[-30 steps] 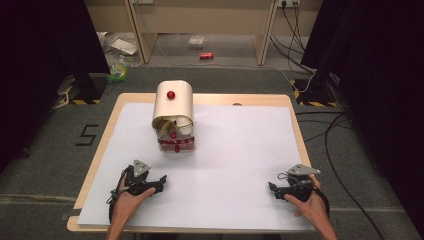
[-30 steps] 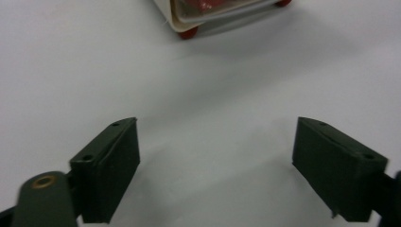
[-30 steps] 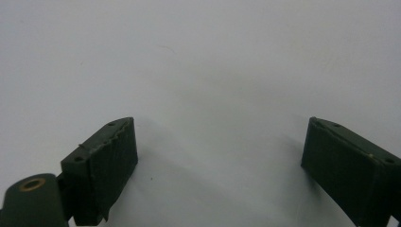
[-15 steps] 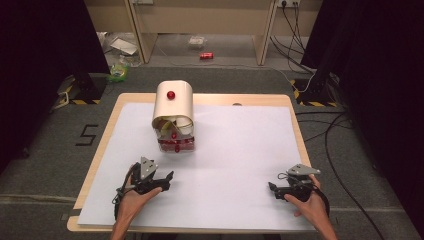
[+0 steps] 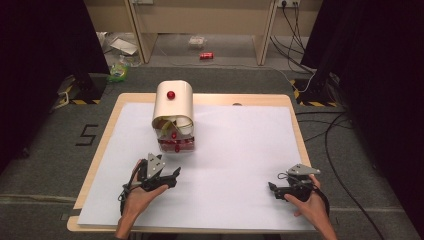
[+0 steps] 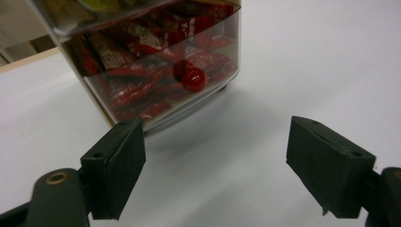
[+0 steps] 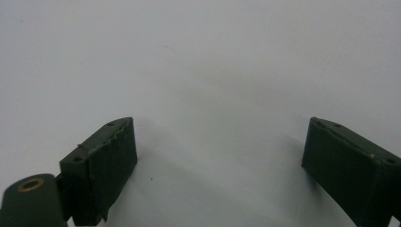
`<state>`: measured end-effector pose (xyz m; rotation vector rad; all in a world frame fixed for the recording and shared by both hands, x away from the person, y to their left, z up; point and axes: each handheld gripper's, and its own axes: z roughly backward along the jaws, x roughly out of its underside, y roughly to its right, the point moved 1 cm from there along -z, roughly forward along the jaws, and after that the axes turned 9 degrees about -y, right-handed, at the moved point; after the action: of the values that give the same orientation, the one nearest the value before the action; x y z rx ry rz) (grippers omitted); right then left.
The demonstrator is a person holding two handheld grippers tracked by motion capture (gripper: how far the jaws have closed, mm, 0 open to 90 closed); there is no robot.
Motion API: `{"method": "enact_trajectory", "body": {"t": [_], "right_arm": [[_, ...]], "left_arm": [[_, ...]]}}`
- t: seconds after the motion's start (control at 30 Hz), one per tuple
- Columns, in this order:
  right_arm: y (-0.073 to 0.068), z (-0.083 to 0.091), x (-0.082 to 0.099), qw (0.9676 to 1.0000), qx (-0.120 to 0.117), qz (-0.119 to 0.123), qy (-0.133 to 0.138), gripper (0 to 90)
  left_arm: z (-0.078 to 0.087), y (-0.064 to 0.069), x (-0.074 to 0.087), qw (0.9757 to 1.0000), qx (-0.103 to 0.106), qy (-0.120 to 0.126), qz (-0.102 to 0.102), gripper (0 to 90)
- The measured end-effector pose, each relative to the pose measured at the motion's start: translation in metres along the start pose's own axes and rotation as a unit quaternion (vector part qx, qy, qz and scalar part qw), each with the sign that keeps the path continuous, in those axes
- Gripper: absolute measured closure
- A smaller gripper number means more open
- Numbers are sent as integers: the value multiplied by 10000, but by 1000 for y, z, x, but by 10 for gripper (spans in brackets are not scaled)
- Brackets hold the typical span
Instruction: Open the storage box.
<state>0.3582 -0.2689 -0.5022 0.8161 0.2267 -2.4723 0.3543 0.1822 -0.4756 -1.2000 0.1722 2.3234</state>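
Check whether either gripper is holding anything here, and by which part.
Nothing is held. The left gripper stands open short of the candy box; the right gripper is open over bare paper.

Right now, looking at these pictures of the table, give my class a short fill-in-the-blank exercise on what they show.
1. The knob on top of the cream container is coloured ____.
2. The clear drawer at its foot holds red ____.
3. The left gripper has its jaws ____, with nothing between them.
4. The right gripper rests over the ____ sheet.

Missing words: red; wrappers; open; white
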Motion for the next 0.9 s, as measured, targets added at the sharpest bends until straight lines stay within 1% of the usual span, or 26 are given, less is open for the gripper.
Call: {"method": "enact_trajectory", "body": {"t": [0.07, 0.13, 0.23, 0.47, 0.6, 0.63, 0.7, 0.77, 0.9], "right_arm": [[0, 0, 0, 10000, -1, 0, -1, 111], [0, 0, 0, 10000, 0, 3, 1, 111], [0, 0, 0, 10000, -2, 2, 0, 110], [0, 0, 0, 10000, 2, 14, 4, 110], [0, 0, 0, 10000, 1, 14, 4, 110], [0, 0, 0, 10000, 1, 14, 4, 110], [0, 0, 0, 10000, 1, 15, 3, 109], [0, 0, 0, 10000, 1, 14, 3, 109], [0, 0, 0, 10000, 1, 16, 2, 109]], "left_arm": [[0, 1, -3, 9999, -37, 40, -101, 205], [0, 1, -5, 9999, -31, 82, -115, 208], [-1, 2, -8, 9997, -31, 152, -212, 210], [-3, 3, -14, 9990, 10, 268, -345, 215], [-4, 4, -16, 9988, 33, 327, -358, 215], [-5, 3, -17, 9984, 22, 373, -434, 215], [-8, 2, -18, 9981, -24, 382, -487, 215], [-8, 3, -18, 9983, 16, 353, -468, 215], [-10, 4, -19, 9973, -30, 399, -611, 218]]}}
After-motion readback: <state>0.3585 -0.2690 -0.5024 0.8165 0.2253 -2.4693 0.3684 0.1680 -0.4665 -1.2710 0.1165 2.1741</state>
